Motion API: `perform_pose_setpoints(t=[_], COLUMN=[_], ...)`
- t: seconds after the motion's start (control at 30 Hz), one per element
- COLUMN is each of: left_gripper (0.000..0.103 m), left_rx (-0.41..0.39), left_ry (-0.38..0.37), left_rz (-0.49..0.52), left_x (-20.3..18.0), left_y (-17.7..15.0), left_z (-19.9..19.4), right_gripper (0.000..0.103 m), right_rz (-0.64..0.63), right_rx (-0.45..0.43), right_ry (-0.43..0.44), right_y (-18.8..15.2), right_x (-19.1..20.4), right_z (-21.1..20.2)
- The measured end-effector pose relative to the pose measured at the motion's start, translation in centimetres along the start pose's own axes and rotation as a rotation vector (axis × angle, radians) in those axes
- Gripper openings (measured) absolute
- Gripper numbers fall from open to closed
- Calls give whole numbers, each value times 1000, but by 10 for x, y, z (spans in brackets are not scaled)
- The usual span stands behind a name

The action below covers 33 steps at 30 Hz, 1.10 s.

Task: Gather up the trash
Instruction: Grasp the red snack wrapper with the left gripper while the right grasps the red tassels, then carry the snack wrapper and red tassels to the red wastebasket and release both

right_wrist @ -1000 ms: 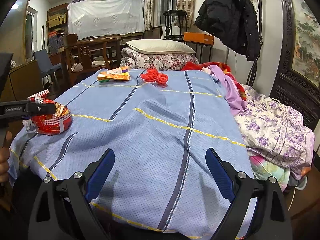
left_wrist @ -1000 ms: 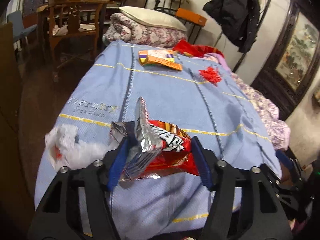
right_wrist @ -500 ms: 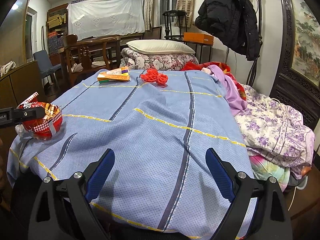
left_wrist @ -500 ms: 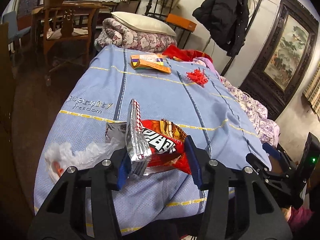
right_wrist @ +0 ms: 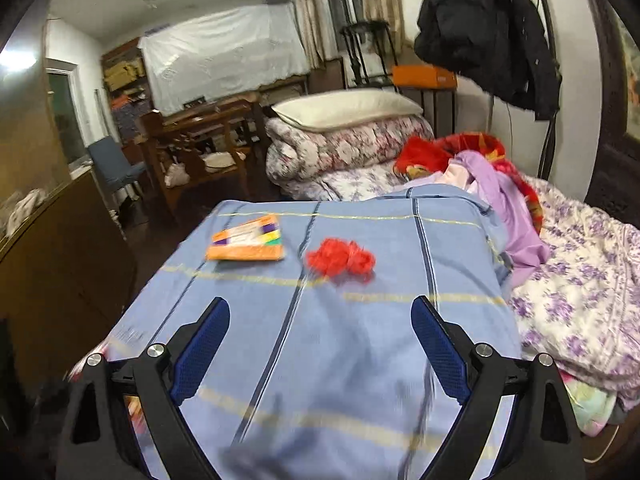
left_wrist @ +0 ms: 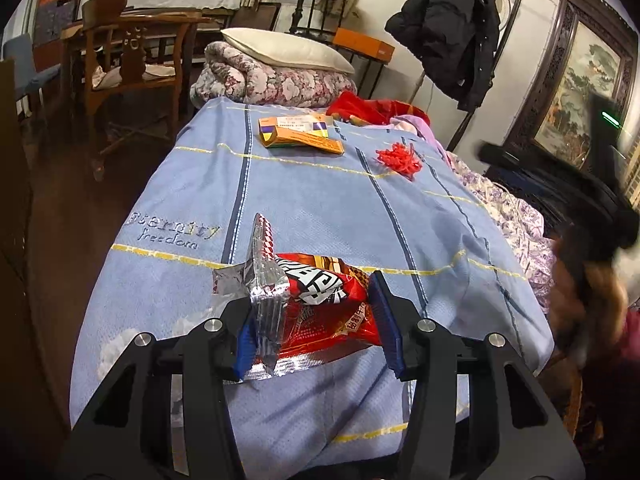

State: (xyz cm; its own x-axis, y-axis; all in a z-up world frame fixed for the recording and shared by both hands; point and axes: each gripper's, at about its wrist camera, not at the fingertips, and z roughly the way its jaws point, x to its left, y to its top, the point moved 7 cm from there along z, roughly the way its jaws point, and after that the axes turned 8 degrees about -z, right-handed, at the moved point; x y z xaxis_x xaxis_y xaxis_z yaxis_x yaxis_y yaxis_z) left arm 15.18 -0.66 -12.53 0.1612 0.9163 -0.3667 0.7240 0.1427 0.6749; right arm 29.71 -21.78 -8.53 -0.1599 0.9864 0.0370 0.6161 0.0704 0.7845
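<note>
1. The left gripper point(left_wrist: 316, 320), tilted downward over the near edge of the blue bedspread point(left_wrist: 312, 200), pinches a red snack wrapper point(left_wrist: 320, 308) between its blue pads, the foil end sticking up.
2. The right gripper point(right_wrist: 320, 344), also angled down, stands spread with nothing between its fingers.
3. Toward the bedspread's far edge lie an orange box point(right_wrist: 248, 240) and, just beside it, a red crumpled scrap point(right_wrist: 340, 260).

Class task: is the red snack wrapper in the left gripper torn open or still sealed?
Torn open: the snack wrapper shows its silver inner foil flared upward at one end.
</note>
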Motion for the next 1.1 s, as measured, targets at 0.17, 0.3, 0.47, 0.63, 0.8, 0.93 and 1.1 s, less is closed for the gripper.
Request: perform_pose_setpoints(t=[0.17,0.3,0.47,0.63,0.8,0.93,1.1], left_gripper=[50,50,49,48,48,48,48], left_rx=[-6,-6,-9,-31,-63,-89,-129], left_ry=[18,10,-3,-37,-61,-70,-78], left_rz=[23,23,9,1,14,32,55], left_x=[3,6,8,3,-11,-27,-41], left_y=[3,5,8,17,28,31,32], left_z=[6,10,10,-7,-31,-51,-78], right_gripper=[90,88,30,28,29,30,31], right_rz=[123,196,246,210,172,159,138], right_rx=[126,199,205,81,-2,-43,-81], right_ry=[23,-14,29,81,120,133,122], right_y=[15,12,2,13,11,-1,-12], right_x=[-15,-29,-33,-17,-5,-2,-2], right_z=[75,123,134,65,-10,-65,-118])
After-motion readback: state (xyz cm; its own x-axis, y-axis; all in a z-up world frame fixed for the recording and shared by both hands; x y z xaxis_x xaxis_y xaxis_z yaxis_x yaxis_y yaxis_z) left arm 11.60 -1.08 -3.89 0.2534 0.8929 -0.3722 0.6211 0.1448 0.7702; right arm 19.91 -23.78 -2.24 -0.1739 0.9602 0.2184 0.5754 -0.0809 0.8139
